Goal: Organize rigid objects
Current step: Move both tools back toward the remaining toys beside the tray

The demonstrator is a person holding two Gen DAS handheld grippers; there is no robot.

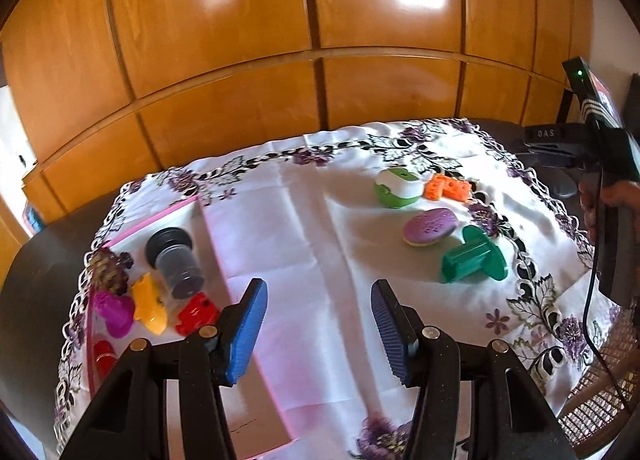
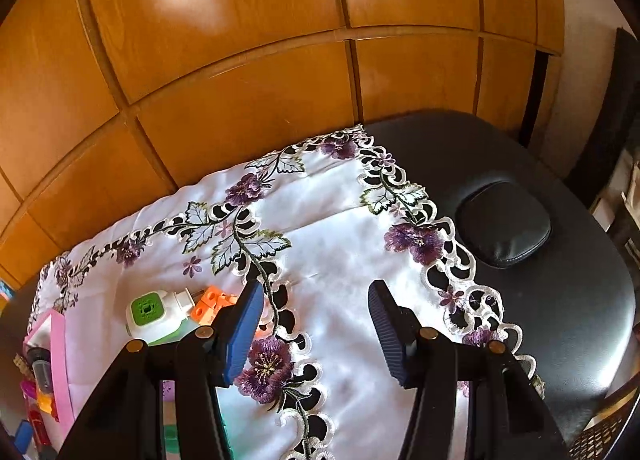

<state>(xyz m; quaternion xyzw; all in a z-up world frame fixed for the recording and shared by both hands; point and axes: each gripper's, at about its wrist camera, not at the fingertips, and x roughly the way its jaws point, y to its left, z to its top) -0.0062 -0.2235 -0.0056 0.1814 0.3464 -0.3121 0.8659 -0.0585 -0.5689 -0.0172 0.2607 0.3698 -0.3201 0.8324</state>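
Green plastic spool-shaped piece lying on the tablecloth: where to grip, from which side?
Grip the green plastic spool-shaped piece across its ribbed barrel, coming from above. It lies on its side, its wide round flange at the right end blocks that approach, and the barrel likely fits the open left gripper.

My left gripper has black angular arms, brass-coloured round screws at the joints and ribbed blue pads on its fingers. My right gripper is built alike: black frame, brass screws, ribbed blue pads, and a black cable trailing off it.
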